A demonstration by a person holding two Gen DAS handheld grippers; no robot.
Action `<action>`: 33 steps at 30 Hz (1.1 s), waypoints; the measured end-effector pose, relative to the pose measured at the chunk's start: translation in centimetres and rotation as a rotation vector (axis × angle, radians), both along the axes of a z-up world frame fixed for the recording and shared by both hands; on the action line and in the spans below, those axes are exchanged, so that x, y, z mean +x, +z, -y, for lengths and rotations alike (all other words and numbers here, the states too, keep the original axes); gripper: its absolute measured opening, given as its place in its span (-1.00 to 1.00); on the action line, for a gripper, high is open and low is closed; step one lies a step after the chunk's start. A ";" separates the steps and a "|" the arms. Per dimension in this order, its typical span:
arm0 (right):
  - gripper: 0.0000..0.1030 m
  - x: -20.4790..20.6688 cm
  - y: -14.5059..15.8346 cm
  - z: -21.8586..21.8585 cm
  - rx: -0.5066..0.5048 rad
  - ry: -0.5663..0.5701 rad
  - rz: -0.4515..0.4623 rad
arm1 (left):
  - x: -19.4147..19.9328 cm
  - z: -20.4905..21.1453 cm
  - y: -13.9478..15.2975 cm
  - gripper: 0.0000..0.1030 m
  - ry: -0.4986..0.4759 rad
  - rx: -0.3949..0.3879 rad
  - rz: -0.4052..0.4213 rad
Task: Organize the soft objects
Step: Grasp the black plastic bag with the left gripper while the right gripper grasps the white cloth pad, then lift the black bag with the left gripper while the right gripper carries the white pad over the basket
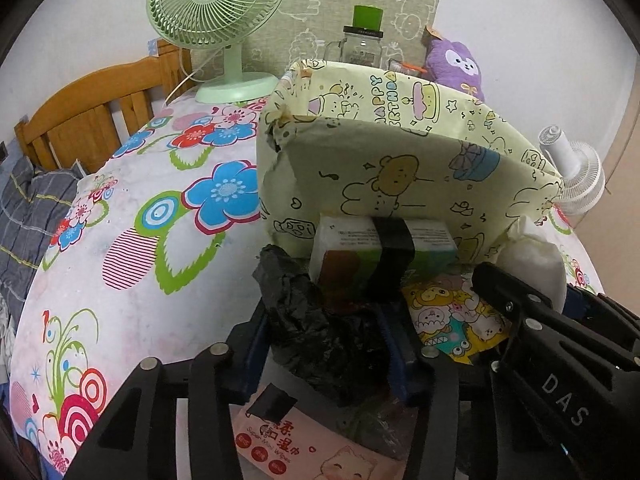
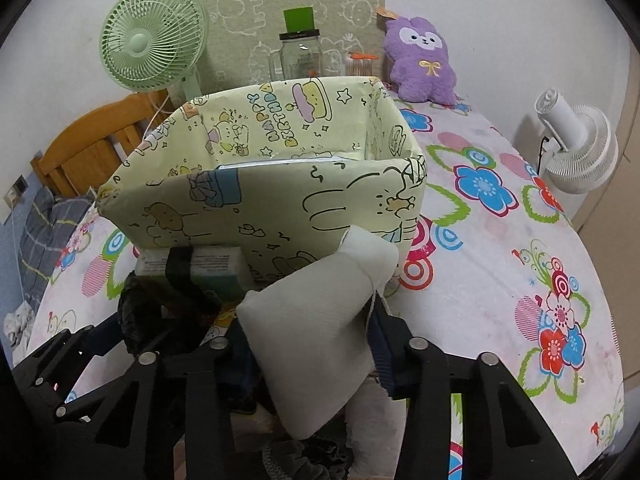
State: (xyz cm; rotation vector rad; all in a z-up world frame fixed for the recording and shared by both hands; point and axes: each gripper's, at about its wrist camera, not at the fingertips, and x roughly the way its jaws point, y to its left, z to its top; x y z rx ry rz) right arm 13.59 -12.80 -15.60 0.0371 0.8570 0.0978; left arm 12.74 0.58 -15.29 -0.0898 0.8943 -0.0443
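Note:
A pale yellow cartoon-print box (image 1: 400, 152) stands open on the flowered table; it also shows in the right wrist view (image 2: 280, 208). My left gripper (image 1: 328, 344) is shut on a crumpled black plastic bag (image 1: 316, 320) just before the box's near wall. My right gripper (image 2: 312, 344) is shut on a white cloth pouch (image 2: 320, 320), held up close to the box's near wall. A tissue pack with a black band (image 1: 384, 248) lies against the box. A pink wipes pack (image 1: 304, 452) and a cartoon packet (image 1: 452, 316) lie below my left gripper.
A green desk fan (image 1: 216, 20) stands behind the box on the left. A glass jar with a green lid (image 2: 300, 52) and a purple plush toy (image 2: 420, 60) stand at the back. A white fan (image 2: 576, 148) stands off the right edge. A wooden bed frame (image 1: 92, 108) lies left.

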 end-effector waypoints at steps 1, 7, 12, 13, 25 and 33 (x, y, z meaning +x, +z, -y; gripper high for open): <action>-0.15 -0.1 0.1 0.0 -0.001 0.001 0.002 | -0.1 0.1 0.1 -0.05 -0.001 0.001 0.002; -0.34 -0.7 0.5 -0.1 -0.014 0.003 0.019 | -0.5 -0.2 1.0 -0.12 0.009 -0.014 0.025; -0.45 -1.5 1.2 -0.3 -0.012 0.013 0.038 | -0.9 0.1 1.6 -0.19 0.004 -0.007 0.042; -0.46 -1.7 1.4 -0.3 -0.013 0.012 0.045 | -1.0 0.1 1.7 -0.19 0.004 -0.006 0.045; -0.49 -3.5 4.7 0.4 0.006 0.002 0.130 | -2.7 0.7 4.9 -0.20 -0.003 0.002 0.132; -0.49 -5.2 8.0 0.9 0.019 -0.007 0.212 | -4.2 1.2 8.2 -0.20 -0.023 0.004 0.211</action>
